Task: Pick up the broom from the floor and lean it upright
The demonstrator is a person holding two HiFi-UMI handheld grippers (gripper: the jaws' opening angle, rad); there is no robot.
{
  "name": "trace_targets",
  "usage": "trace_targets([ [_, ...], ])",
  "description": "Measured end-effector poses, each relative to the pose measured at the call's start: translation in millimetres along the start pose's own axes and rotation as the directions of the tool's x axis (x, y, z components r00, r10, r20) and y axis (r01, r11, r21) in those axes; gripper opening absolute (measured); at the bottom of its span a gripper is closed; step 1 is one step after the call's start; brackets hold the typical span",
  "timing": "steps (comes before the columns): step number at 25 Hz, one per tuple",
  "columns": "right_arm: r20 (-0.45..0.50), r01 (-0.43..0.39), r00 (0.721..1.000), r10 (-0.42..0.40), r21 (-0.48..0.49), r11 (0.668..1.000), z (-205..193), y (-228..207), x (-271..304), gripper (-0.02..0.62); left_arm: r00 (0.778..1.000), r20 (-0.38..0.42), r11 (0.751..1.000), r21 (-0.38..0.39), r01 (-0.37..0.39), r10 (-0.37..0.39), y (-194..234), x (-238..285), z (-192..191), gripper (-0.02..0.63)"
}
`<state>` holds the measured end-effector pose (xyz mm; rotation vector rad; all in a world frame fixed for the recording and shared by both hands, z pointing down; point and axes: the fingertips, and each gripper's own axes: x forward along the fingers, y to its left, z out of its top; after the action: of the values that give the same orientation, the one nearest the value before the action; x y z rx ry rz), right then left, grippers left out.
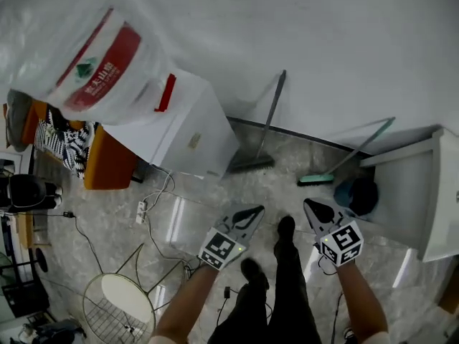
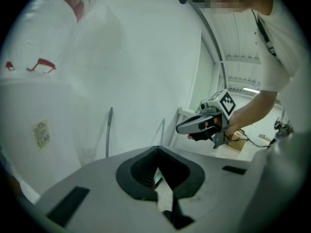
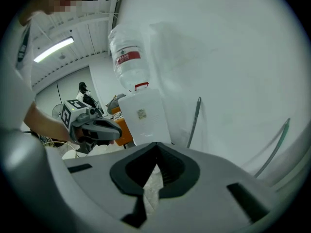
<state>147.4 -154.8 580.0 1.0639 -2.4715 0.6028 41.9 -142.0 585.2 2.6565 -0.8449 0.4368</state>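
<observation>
**Broom at the wall, both claws empty**

We see the grey broom (image 1: pixel 264 131) upright against the wall (image 1: pixel 344 49), its head on the floor (image 1: pixel 280 192), with a green broom (image 1: pixel 348 156) slanting near it. Our left claw (image 1: pixel 251 212) and right claw (image 1: pixel 314 208) are pressed together, pinching nothing. We judge the broom light, stiff and smooth-handled, so we would grip it mid-handle.

The floor (image 1: pixel 283 190) is gleaming like polished grey stone. The water bottle (image 1: pixel 79 49) is showing clear, glossy plastic. The left hand-held gripper (image 1: pixel 254 211) and right hand-held gripper (image 1: pixel 310 206) are showing matt grey plastic.
</observation>
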Motion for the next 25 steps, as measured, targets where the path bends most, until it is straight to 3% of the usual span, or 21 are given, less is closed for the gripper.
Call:
trace_targets([
  [6, -0.041, 0.013, 0.999, -0.013, -0.009, 1.0, 86.2, 84.8, -70.8, 0.0, 0.999, -0.038, 1.0, -0.023, -0.015, 0.014, -46.4, -86.4, 82.4, 0.009],
  [12, -0.016, 0.019, 1.0, -0.019, -0.028, 0.999, 165.9, 160.2, -137.8, 0.0, 0.997, -0.074, 0.999, -0.041, -0.029, 0.026, -93.6, -184.0, 148.6, 0.009],
  [18, 0.006, 0.021, 1.0, -0.021, -0.05, 0.999, 206.1, 225.4, -203.2, 0.0, 0.999, -0.026, 0.993, -0.109, -0.049, 0.046, -131.7, -246.4, 202.5, 0.009],
  [25, 0.036, 0.045, 0.998, -0.042, -0.087, 0.995, 227.1, 257.6, -273.9, 0.0, 0.995, 0.069, 0.989, -0.131, -0.062, 0.071, -173.4, -292.2, 243.3, 0.009],
])
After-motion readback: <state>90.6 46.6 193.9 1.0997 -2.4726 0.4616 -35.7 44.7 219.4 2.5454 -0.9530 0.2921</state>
